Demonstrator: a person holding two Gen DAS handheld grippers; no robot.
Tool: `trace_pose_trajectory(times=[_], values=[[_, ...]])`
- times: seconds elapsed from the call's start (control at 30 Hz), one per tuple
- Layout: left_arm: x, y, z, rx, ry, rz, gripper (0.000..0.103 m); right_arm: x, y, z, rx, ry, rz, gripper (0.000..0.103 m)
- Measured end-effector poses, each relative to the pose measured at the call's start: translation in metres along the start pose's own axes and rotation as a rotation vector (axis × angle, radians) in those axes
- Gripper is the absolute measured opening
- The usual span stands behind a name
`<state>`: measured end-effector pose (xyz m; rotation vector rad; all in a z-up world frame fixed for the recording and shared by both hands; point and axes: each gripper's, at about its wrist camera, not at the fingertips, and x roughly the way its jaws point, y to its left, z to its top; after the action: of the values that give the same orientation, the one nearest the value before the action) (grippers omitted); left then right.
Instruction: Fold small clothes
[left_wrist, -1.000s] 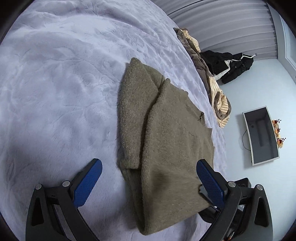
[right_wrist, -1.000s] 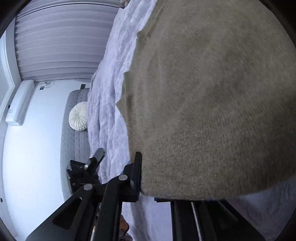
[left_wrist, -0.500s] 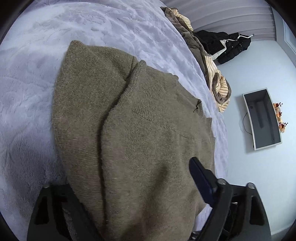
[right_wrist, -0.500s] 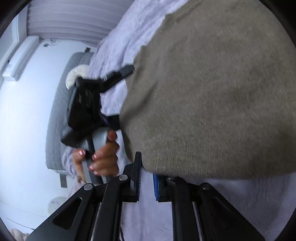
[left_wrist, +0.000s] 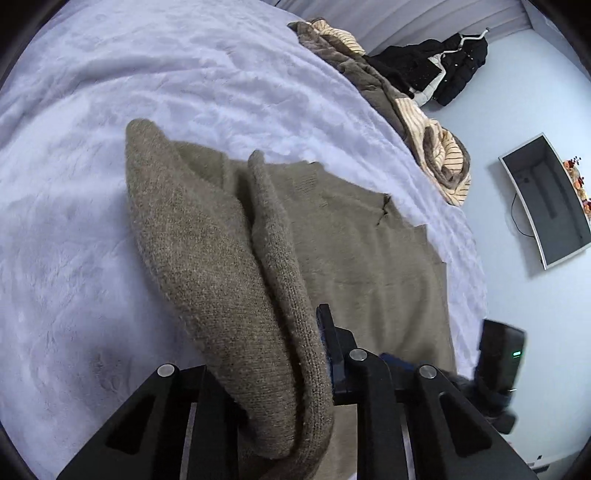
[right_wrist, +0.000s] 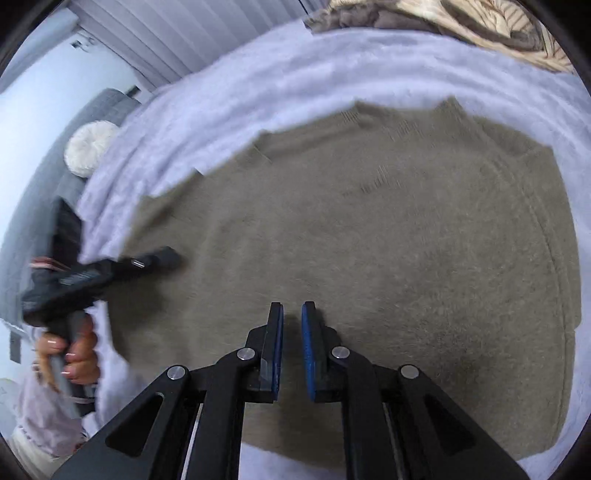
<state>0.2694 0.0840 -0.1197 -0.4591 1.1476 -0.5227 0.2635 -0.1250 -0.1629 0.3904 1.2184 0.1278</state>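
Observation:
An olive-brown knitted sweater (left_wrist: 369, 258) lies on a pale lilac plush bedspread (left_wrist: 184, 74). My left gripper (left_wrist: 288, 369) is shut on a thick fold of the sweater's near edge and lifts it off the bed; its left finger is hidden by the cloth. In the right wrist view the sweater (right_wrist: 388, 240) lies spread flat. My right gripper (right_wrist: 291, 350) hovers over its near part with the blue pads a narrow gap apart and nothing between them. The left gripper (right_wrist: 155, 258) shows there at the sweater's left edge, held by a hand.
A heap of brown and cream striped clothes (left_wrist: 424, 122) lies at the bed's far edge. A black jacket (left_wrist: 443, 70) hangs on the wall, with a wall TV (left_wrist: 546, 199) to the right. A round white cushion (right_wrist: 90, 147) sits on a grey sofa.
My left gripper has closed on the sweater's edge and lifted a fold. My right gripper has let go of the sweater, which now lies flat beneath it.

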Motion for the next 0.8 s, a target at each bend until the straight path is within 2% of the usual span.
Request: trace_pose_trajectory(times=[0.1,0.23,0.33,0.47,0.57,0.6,0.63,0.67,0.7,0.8], values=[[-0.006,-0.041,0.009,0.063,-0.026,-0.007,0.022,-0.001,-0.009,-0.005,0.014,-0.069,0.064,0.009],[0.008,-0.115,0.024,0.154,-0.024,-0.072,0.022,-0.005,-0.028,-0.01,0.096,-0.105,0.181,0.008],[0.042,-0.173,0.018,0.295,0.013,-0.017,0.022,-0.012,-0.042,-0.012,0.18,-0.13,0.285,0.008],[0.109,-0.211,-0.007,0.36,0.136,0.02,0.023,-0.016,-0.068,-0.017,0.304,-0.159,0.414,0.008],[0.121,-0.231,-0.03,0.446,0.12,0.125,0.025,-0.015,-0.085,-0.02,0.371,-0.157,0.482,0.006],[0.117,-0.239,-0.034,0.476,0.11,0.139,0.038,-0.015,-0.088,-0.02,0.382,-0.158,0.507,0.006],[0.111,-0.242,-0.037,0.486,0.107,0.12,0.048,-0.015,-0.09,-0.02,0.391,-0.161,0.529,0.006],[0.103,-0.245,-0.037,0.484,0.093,0.083,0.068,-0.015,-0.091,-0.018,0.401,-0.165,0.545,0.006],[0.089,-0.249,-0.037,0.479,0.057,0.047,0.078,-0.015,-0.093,-0.017,0.41,-0.17,0.555,0.006],[0.065,-0.263,-0.036,0.505,-0.009,-0.007,0.079,-0.015,-0.097,-0.011,0.453,-0.187,0.593,0.006]])
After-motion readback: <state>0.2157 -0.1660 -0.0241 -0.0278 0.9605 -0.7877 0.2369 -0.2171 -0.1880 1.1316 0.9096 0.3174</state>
